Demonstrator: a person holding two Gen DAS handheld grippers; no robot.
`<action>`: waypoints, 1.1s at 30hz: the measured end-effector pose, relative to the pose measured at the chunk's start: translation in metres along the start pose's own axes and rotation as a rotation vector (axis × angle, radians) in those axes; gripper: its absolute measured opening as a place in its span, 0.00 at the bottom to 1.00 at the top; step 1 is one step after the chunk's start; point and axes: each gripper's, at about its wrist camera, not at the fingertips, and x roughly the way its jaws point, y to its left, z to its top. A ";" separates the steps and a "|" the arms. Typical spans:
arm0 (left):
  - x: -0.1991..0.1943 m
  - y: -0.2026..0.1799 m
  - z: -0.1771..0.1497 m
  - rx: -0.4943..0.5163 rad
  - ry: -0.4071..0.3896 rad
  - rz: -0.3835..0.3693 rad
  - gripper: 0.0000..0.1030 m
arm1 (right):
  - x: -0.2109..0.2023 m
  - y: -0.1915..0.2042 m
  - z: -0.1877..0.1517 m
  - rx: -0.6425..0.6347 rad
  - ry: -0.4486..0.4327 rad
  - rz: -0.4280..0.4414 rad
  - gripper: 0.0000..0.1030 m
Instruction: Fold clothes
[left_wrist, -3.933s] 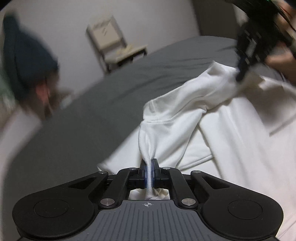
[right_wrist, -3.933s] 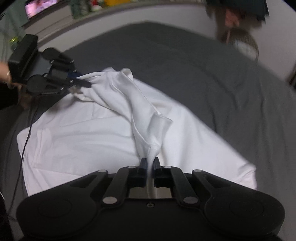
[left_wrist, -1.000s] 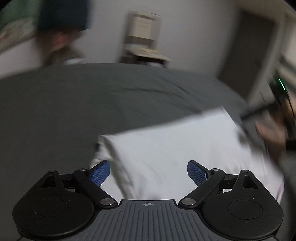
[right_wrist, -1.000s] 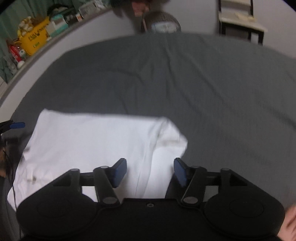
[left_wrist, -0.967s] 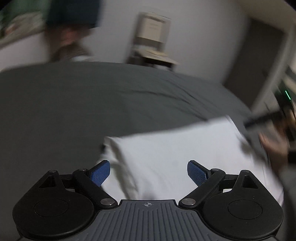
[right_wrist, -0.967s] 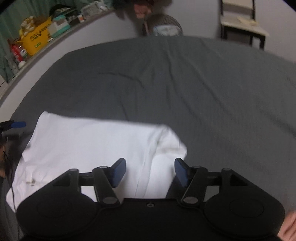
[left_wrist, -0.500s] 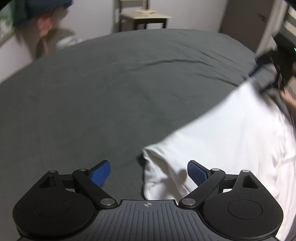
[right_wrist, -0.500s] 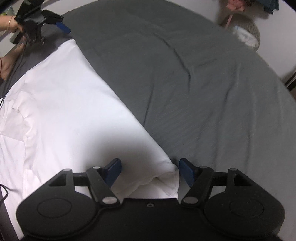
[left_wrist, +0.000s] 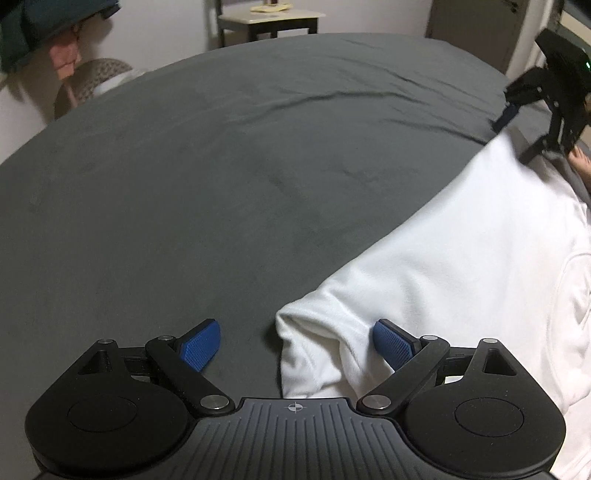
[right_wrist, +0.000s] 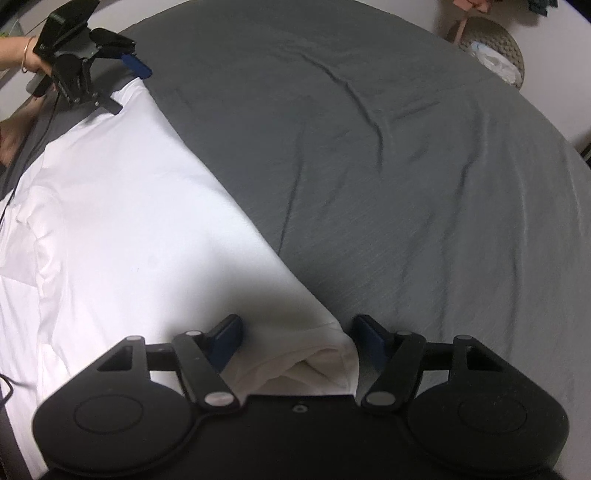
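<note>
A white garment (left_wrist: 461, 251) lies folded flat on a dark grey bed; it also shows in the right wrist view (right_wrist: 140, 229). My left gripper (left_wrist: 295, 341) is open, its jaws either side of one folded corner. My right gripper (right_wrist: 295, 338) is open, its jaws either side of the opposite corner. Each gripper appears in the other's view: the right one (left_wrist: 517, 129) at far right, the left one (right_wrist: 122, 83) at far left. Neither holds cloth.
The grey bed sheet (left_wrist: 221, 166) spreads wide beyond the garment. A small table (left_wrist: 269, 18) and a woven basket (left_wrist: 92, 79) stand by the wall. The basket (right_wrist: 491, 48) also shows in the right wrist view. A cable (right_wrist: 22, 170) trails at left.
Earlier both grippers were shut on the garment and lifted it. They have since let go, and each has moved to a corner of the folded edge, jaws open.
</note>
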 end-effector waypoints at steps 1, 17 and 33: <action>0.000 0.001 0.002 -0.002 0.003 -0.004 0.90 | 0.001 -0.001 0.000 0.007 0.002 0.005 0.64; -0.008 0.013 0.004 -0.059 0.003 -0.152 0.69 | -0.006 -0.022 -0.007 0.095 -0.012 0.127 0.49; -0.027 0.017 -0.007 -0.001 -0.009 -0.151 0.24 | -0.008 -0.018 -0.005 0.080 -0.006 0.121 0.34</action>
